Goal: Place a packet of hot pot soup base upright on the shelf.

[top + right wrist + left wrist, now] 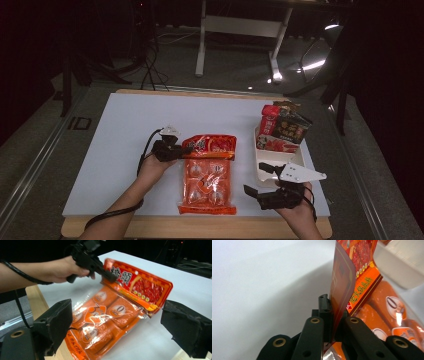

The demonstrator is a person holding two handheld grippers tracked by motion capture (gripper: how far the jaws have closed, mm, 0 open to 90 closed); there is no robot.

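High view: white table (125, 150), dark room.

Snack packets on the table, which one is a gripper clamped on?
The big orange sausage packet lying mid-table: the left gripper pinches its red header. The other packets stand untouched in the white tray.

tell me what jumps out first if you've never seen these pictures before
The big orange sausage pack lying mid-table grabs the eye, its red header card lifted where the left gripper is shut on it. The right gripper sits open near the table's front edge, beside a white tray at the right that holds more red and dark snack packets.
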